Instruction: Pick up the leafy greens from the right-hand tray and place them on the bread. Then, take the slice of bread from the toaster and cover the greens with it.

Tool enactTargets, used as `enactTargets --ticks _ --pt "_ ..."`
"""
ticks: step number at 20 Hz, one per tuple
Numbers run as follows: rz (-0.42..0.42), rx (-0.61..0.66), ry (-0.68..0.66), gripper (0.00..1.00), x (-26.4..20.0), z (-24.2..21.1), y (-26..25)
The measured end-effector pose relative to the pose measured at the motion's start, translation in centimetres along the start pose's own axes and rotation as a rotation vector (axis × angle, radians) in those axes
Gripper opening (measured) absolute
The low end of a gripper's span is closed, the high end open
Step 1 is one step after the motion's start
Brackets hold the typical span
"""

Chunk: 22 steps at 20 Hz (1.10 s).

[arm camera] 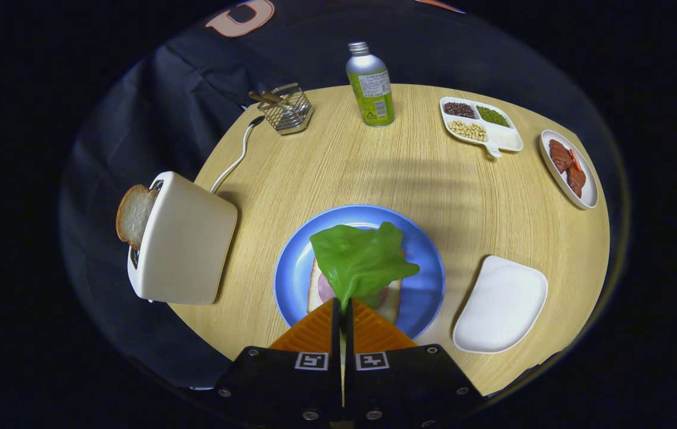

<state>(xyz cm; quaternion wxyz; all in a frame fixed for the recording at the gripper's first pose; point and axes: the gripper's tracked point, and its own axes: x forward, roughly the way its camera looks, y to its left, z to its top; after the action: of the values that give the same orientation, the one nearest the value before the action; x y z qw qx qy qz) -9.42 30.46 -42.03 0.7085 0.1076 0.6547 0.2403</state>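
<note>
Green leaf (362, 259) in closed gripper (342, 310) beside toaster (183, 238)

Bright green leafy greens (362, 262), glossy, pinched between the closed fingers of the gripper (342, 310). Under them pale cream bread (395, 301) with a pink slice showing, on a blue plate (296, 268) with lighter blue centre. Light wood-grain table (409, 179). Cream-white toaster (186, 241) at 9 o'clock, white cord, white-crumb slice of bread (134, 214) with tan crust. Plain white tray (502, 304) at 4 o'clock. Silver-and-lime-green bottle (370, 86) at 12 o'clock. Wire basket (286, 110) silvery, at 11 o'clock. White divided dish (502, 137) with dark brown, green and beige contents at 1 o'clock. White oval dish (585, 190) with reddish-brown pieces at 2 o'clock.
</note>
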Motion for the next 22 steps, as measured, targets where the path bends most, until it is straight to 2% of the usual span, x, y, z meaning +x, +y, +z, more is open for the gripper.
enactTargets --ticks 2,4,8,12,17,22 --pt "0.033 0.011 -0.001 0.03 0.3 0.3 0.9" --pt "0.031 0.014 0.004 0.02 0.8 0.4 0.9" --pt "-0.072 0.012 0.030 0.07 2.7 0.3 -1.5" --pt "-0.054 0.024 0.027 0.27 2.7 0.1 -1.4" --pt "-0.084 0.031 0.012 0.52 1.5 0.2 -1.4" --pt "-0.092 0.011 -0.041 0.68 -1.9 1.9 0.1"
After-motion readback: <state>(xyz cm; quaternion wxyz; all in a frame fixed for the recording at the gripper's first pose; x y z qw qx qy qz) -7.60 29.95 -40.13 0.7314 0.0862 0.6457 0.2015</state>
